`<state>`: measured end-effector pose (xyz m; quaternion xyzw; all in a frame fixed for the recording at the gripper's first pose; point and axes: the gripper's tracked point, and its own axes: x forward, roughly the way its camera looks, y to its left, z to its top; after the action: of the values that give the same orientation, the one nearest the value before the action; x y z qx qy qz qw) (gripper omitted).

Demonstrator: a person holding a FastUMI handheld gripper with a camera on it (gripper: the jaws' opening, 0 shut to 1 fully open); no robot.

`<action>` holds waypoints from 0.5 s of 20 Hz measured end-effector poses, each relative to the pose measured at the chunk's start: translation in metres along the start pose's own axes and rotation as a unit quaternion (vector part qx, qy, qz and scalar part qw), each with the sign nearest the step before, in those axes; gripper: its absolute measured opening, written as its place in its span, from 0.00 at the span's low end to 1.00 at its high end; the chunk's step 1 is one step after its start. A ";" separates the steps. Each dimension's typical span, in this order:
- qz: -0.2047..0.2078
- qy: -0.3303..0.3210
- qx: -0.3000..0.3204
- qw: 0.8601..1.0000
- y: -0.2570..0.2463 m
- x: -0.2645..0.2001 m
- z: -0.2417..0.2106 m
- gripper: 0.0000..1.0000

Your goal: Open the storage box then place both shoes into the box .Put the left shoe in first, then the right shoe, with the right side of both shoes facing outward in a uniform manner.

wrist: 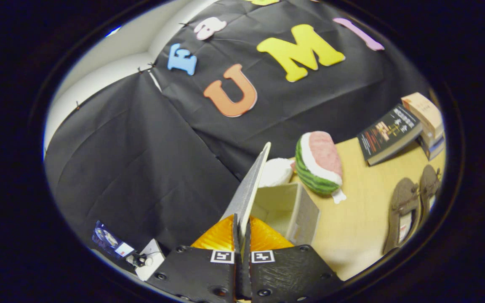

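One wooden table [360, 235] carries everything, and one storage box [286, 210] stands open on it as the landmark. Its single lid [249, 185] rises upright from the box's near side, and the gripper [241, 229] has both fingers pinched tight on that lid's lower edge. Two brown shoes [411, 206] lie side by side, well apart from the box. One watermelon-slice plush [319, 162] sits just behind the box. One dark book [387, 132] leans beyond the plush, beside a small stack of books [425, 118].
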<state>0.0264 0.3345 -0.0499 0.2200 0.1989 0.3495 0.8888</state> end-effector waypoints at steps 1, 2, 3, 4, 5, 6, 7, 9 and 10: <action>0.012 -0.006 -0.018 1.000 0.023 0.004 0.009 0.02; 0.018 -0.009 -0.033 0.999 0.042 0.007 0.013 0.04; 0.025 -0.009 -0.050 0.998 0.061 0.010 0.017 0.07; 0.033 -0.012 -0.065 0.997 0.080 0.015 0.019 0.09; 0.032 -0.011 -0.081 0.996 0.095 0.024 0.018 0.11; 0.034 -0.011 -0.088 0.995 0.108 0.028 0.015 0.11; 0.036 -0.010 -0.091 0.995 0.121 0.035 0.013 0.17; 0.039 -0.011 -0.096 0.995 0.141 0.052 0.008 0.23; 0.041 -0.010 -0.100 0.994 0.147 0.053 0.004 0.27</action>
<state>-0.0144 0.4681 0.0211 0.1419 0.1449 0.4019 0.8930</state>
